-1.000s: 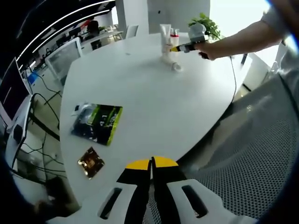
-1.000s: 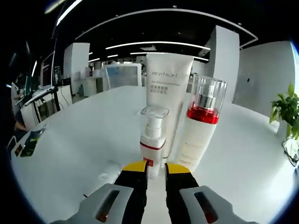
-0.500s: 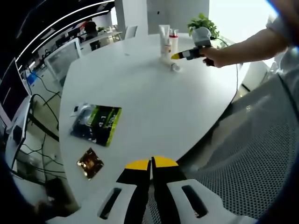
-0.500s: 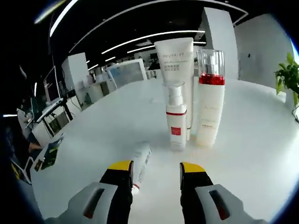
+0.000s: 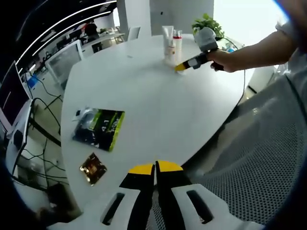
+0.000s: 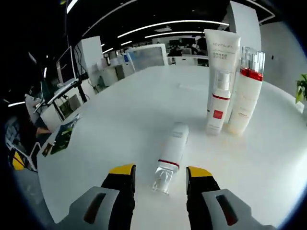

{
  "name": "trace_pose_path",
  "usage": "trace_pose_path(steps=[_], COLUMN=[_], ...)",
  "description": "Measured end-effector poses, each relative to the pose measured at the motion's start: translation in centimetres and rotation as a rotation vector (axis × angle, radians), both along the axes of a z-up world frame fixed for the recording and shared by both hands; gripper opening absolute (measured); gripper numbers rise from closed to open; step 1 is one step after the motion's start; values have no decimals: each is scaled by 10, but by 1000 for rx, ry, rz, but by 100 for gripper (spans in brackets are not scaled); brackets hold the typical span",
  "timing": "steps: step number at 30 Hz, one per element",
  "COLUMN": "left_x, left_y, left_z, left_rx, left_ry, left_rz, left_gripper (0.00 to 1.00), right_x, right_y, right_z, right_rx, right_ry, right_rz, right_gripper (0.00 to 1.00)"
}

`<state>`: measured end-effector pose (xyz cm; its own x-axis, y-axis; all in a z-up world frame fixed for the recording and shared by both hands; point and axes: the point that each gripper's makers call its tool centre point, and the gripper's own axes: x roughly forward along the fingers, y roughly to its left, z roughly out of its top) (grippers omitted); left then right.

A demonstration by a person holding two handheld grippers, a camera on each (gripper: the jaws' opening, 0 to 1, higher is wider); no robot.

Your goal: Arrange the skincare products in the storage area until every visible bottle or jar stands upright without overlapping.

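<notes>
In the right gripper view three products stand upright and close together on the white table (image 6: 115, 120): a tall white tube (image 6: 222, 52), a small pump bottle with a red label (image 6: 217, 106) and a white bottle with a red collar (image 6: 243, 98). A fourth white bottle (image 6: 171, 149) lies on its side, its clear cap toward me. My right gripper (image 6: 160, 171) is open, its jaws standing either side of that cap. In the left gripper view the right gripper (image 5: 181, 67), held by a hand, points at the standing products (image 5: 171, 39). My left gripper (image 5: 155, 168) is shut with nothing in it, near the table's edge.
A green packet (image 5: 100, 127) and a small brown packet (image 5: 93, 166) lie on the near left of the table (image 5: 158, 110). A potted plant (image 5: 206, 23) stands behind the products. A mesh chair (image 5: 268, 158) is at the right, and desks with monitors (image 5: 64, 57) stand beyond.
My right gripper has opened, drawn back from the standing pump bottle and come over the lying bottle's cap. The left gripper has not moved.
</notes>
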<state>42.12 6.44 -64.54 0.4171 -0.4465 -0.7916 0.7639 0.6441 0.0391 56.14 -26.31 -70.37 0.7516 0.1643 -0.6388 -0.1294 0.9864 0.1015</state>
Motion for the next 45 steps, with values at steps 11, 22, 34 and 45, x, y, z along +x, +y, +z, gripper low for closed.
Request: trace_pose_path(steps=[11,22,34,45], left_x=[0,1,3,0], left_y=[0,0,0,-3], left_z=[0,2,4,4], left_rx=[5,1,1,6], left_ry=[-1,-14,-26,-27], left_rz=[-6,-5,-6,-24], left_gripper=[0,0,0,0], right_x=[-12,-13,-30,-65], right_y=[-9,-2,21,54], right_z=[-17,-6,36,97], right_rx=[-106,38,165,210], right_ry=[45,50,-22,-147], right_rz=[47,71,162,264], right_gripper=[14,11,10,10])
